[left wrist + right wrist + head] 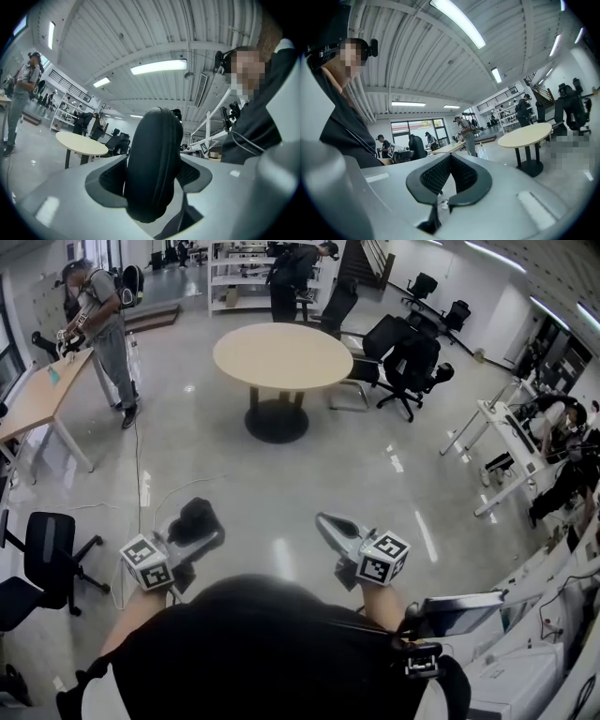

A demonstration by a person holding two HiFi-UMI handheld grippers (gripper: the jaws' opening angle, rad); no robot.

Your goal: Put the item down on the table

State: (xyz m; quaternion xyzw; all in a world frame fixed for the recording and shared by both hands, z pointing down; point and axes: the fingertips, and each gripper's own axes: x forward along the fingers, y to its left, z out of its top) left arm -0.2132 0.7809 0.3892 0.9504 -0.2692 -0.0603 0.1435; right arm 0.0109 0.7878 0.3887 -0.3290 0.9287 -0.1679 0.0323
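The round table (281, 354) stands well ahead of you across open floor (309, 484), and its top is bare. By my reading the task is at its start. Nothing has been set down, and you have the whole approach and the release left to do.

Your left gripper (199, 532) carries the item, a black zippered case (197, 517). Its jaws are pinching the case across its flat sides, so it stands on edge between the pads. Your right gripper (330, 524) has its jaws pressed together with nothing in them.

The head view alone shows how far you and the case are from the table, and the office chairs (405, 360) crowding the table's right side. In that view the case is only a dark lump. The left gripper view shows the case (154, 164) close up, with its zip seam running over the rounded shell and the pads hugging it. The right gripper view confirms that its pads (461, 176) meet at the tips.
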